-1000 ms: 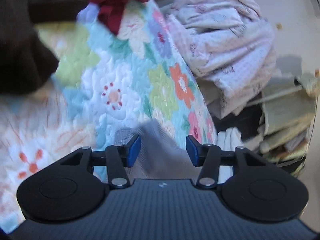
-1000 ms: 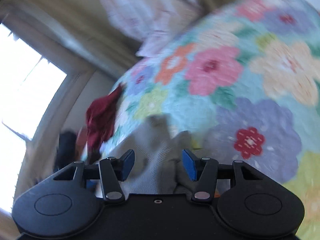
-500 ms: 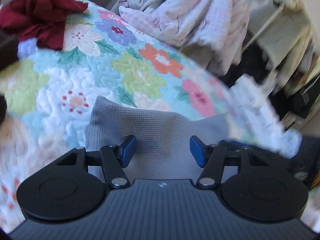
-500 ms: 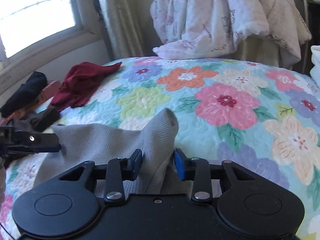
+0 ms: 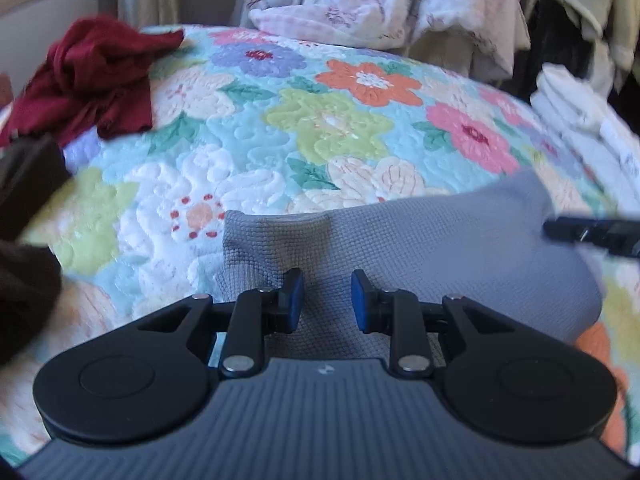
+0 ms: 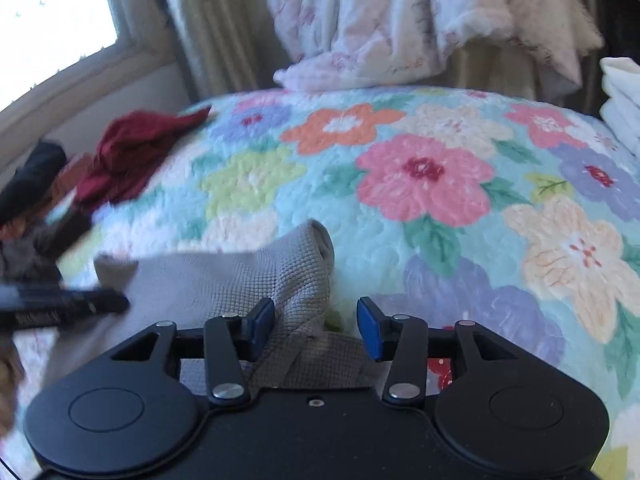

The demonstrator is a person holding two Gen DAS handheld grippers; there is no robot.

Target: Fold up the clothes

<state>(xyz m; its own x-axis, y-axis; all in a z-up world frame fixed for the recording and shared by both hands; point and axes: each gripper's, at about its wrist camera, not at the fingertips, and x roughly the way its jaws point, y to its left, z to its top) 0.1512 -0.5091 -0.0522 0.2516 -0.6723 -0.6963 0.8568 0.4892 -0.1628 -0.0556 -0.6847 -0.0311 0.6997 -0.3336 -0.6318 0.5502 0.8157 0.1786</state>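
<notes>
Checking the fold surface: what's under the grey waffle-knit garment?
The grey waffle-knit garment lies on the floral quilted bedspread. Whatever lies beneath its middle is covered, as is its near edge, hidden by the gripper bodies.

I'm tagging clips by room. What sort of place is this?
Most likely a bedroom: a floral quilt covers what looks like a bed, a window with curtains stands behind it, and loose clothes lie about, like the red garment.

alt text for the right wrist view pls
The right tongs, open, straddle a bunched edge of a grey cloth lying on a floral quilt. The left tongs reach in from the left; a red garment lies beyond.
</notes>
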